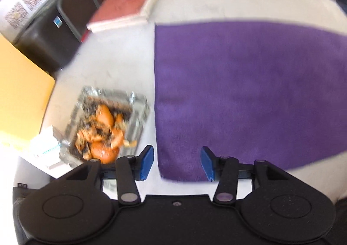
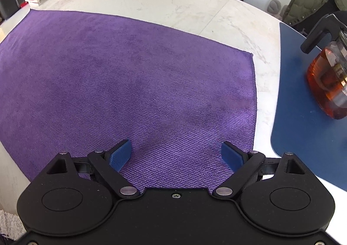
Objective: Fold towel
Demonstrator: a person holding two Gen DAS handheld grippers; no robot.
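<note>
Your left gripper [image 1: 176,163] and right gripper [image 2: 175,155] hang spread, empty, over the flat towel [image 2: 130,82]; pinch its near corners next.

1. My left gripper [image 1: 176,163] pointed steeply downward, its black linkage arms angled in toward the middle and its two blue pads [image 1: 147,162] facing each other across a moderate gap, with nothing pressed between them.
2. That view was smeared with blur, so finer detail of the left fingers could not be made out.
3. My right gripper [image 2: 176,156] also tilted steeply down, its jaws spread wide, the linkage arms splayed outward and the blue pads [image 2: 120,155] turned slightly up and apart, gripping nothing.
4. Neither of my hands nor sleeves showed in either wrist view.
</note>
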